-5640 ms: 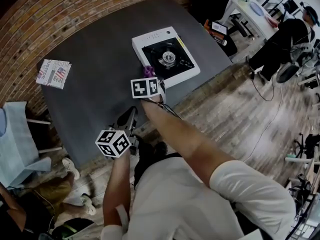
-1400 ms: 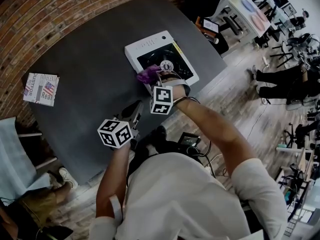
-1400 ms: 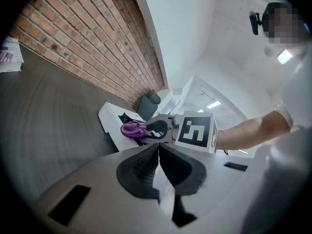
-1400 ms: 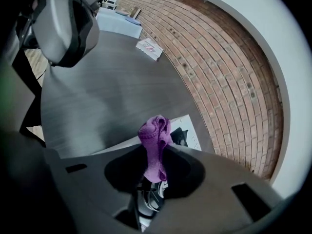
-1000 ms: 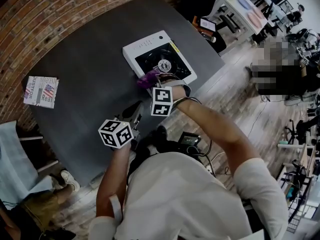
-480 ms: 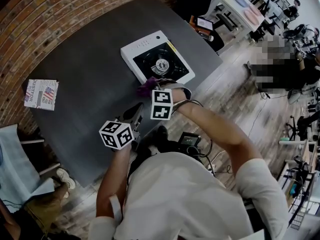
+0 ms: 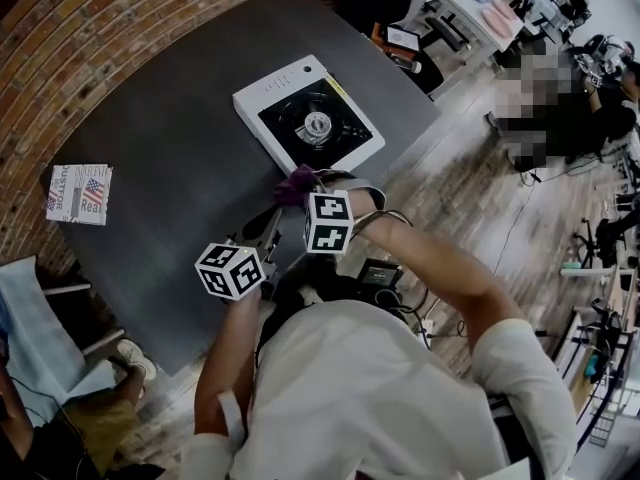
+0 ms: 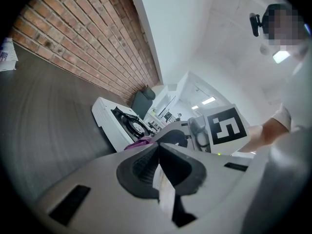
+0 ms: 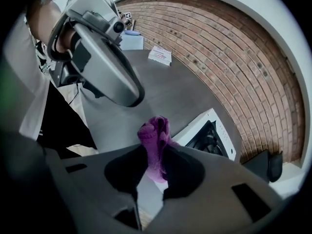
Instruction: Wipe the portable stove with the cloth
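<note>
While the person in the white shirt (image 7: pixel 370 388) stands at the near edge of the dark table (image 7: pixel 170 168), both arms reach out over it with a tool in each hand. Closest to the body, the left gripper (image 7: pixel 268 224) hangs above the bare tabletop with its marker cube toward the person; seen along its own length (image 8: pixel 157 150), its two dark pads are pressed together with nothing caught between them. Just beyond it and slightly to the right, the right gripper (image 7: pixel 305 190) is clamped on a bunched purple cloth (image 7: pixel 296 182), and from that tool's own camera (image 9: pixel 155 161) the wad of fabric (image 9: pixel 155 139) pokes up out of the pinched jaws. That cloth sits just beside the nearest corner of the portable stove (image 7: pixel 308 113); from where I stand I can't say whether it touches the casing. Next out, the stove is a white square box with a black top and a round burner in the middle, lying flat on the table and turned at an angle to its edge. Well off to the left, apart from everything else, a small printed booklet (image 7: pixel 79 193) lies flat near the table's far side. Behind it all runs a red brick wall (image 7: pixel 100 28).
</note>
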Demonstrator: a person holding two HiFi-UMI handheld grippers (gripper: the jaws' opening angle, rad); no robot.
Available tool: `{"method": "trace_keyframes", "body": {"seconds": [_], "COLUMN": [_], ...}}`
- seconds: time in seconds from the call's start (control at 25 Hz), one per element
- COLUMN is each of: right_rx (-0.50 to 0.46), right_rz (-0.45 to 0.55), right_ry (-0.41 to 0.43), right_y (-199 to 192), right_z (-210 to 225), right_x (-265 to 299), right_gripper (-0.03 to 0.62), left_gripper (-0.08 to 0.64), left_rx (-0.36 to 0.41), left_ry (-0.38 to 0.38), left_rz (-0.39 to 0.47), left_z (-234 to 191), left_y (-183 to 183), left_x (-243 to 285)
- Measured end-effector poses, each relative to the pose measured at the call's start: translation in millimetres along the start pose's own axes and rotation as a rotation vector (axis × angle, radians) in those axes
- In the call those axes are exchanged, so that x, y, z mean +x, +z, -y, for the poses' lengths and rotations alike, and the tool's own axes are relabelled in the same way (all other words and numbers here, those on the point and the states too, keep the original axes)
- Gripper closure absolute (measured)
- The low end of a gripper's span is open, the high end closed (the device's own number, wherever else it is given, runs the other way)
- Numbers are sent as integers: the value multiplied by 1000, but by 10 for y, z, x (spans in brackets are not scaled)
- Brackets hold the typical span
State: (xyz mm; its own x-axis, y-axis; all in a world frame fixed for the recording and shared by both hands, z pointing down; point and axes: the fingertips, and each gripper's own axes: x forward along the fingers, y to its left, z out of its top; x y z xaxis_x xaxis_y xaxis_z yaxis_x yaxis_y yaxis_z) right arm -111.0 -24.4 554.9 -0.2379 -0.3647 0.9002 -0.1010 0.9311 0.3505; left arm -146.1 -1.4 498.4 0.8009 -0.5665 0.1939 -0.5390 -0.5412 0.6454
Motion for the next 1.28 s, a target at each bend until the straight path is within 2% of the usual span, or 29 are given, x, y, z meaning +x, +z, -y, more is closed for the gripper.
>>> {"method": "trace_keyframes", "body": {"seconds": [0.28,0.48,0.68,0.8,1.0,1.28], "right_rx": [66,218,419,517,602,839], "right_rz": [48,117,192,216,246,335], "right_ry": [1,-28,-50,-23,58,196], "right_y": [-136,-216,-325,-433,-571,-751], "right_z": [-157,-103,14,46,81,298], "right_x": [-216,-390,-493,-481,-341,-164], "right_gripper": [505,505,505,505,505,503], "left_gripper": [551,551,551,551,551,551], "left_rx": [-2,0,8,13,21,3], "left_ry": [-3,-15,-31,-33,1,70], "left_rz": [-5,-11,-24,-36,-32,-14], "left_z": [24,75,146,203,259,301], "left_y": [-17,-15,-33,-58,-42,-46], "left_x": [-14,12,64,115,209,400]}}
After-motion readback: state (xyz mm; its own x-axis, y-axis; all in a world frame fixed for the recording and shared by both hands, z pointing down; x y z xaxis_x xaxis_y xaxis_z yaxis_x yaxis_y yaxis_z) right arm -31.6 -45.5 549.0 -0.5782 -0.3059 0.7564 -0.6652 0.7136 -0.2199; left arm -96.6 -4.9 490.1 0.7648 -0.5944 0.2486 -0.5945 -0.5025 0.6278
